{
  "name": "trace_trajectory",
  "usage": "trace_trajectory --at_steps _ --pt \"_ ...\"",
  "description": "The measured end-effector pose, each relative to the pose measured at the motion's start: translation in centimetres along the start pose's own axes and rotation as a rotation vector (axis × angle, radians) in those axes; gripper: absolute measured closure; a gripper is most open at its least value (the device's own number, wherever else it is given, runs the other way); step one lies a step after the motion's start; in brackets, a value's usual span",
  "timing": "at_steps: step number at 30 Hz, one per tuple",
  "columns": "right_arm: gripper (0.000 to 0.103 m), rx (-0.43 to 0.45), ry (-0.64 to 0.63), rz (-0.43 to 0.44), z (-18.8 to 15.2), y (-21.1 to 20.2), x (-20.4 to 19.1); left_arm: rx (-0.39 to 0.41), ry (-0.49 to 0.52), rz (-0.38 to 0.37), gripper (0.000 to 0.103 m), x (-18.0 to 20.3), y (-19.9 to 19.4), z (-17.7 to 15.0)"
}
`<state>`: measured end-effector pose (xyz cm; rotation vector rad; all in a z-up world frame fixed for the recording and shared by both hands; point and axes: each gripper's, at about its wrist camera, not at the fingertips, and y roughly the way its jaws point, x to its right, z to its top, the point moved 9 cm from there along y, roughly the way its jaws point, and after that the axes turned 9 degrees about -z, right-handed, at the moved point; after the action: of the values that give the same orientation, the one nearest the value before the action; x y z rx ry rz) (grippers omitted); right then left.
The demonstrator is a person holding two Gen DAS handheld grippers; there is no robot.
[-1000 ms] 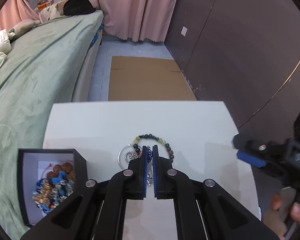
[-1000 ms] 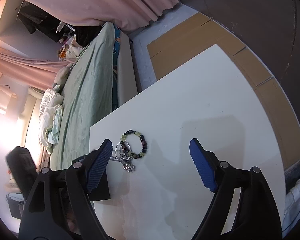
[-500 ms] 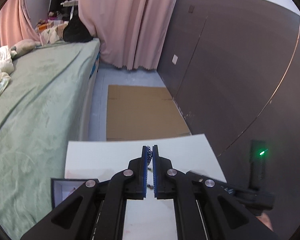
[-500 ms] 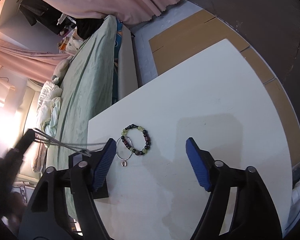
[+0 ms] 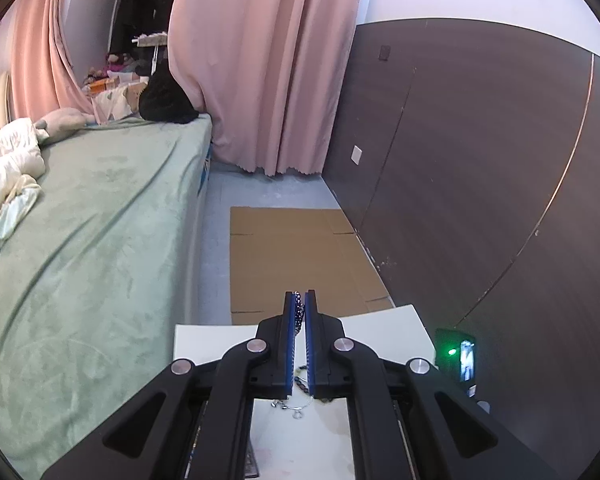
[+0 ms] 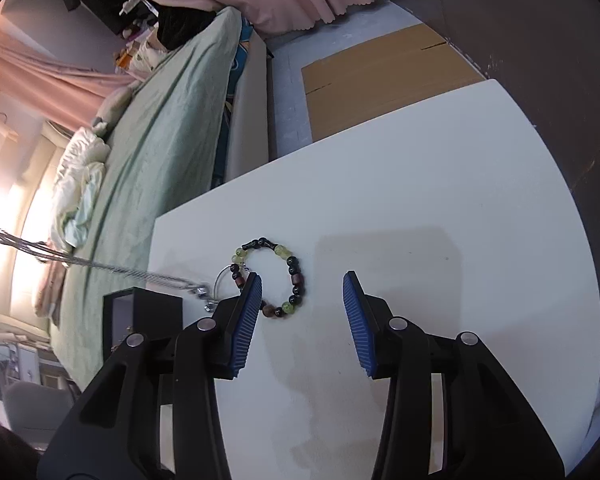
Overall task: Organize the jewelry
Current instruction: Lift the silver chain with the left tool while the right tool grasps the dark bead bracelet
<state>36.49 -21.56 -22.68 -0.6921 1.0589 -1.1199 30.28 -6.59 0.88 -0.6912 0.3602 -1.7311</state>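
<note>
Two grippers up: left gripper (image 5: 299,312) is clamped on a dark chain (image 5: 298,310), raised above the table (image 6: 420,184). Right gripper (image 6: 302,320) hovers with jaws wide apart, nothing held; bead bracelet (image 6: 278,276) lies on the table just beyond, box (image 6: 140,312) to its left.

— What did my fingers (image 6: 246,318) feel like?
— Ribbed blue rubber on matt black plastic. I pinched a silvery metal chain (image 5: 298,312).
— And the rest?
— Glossy beaded bracelet (image 6: 290,280), smooth white desk (image 6: 440,220), velvety green bed (image 5: 100,232) cover, matt cardboard (image 5: 296,256).
</note>
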Motion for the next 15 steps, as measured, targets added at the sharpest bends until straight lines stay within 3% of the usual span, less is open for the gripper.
trace_trajectory --at_steps 13,15 --pt "0.06 0.036 -0.23 -0.271 -1.3 3.6 -2.2 0.056 0.003 0.058 0.101 -1.8 -4.0 2.9" --pt "0.071 0.038 -0.262 -0.306 -1.6 3.6 -2.0 0.068 0.008 0.059 0.101 -1.6 -4.7 3.3"
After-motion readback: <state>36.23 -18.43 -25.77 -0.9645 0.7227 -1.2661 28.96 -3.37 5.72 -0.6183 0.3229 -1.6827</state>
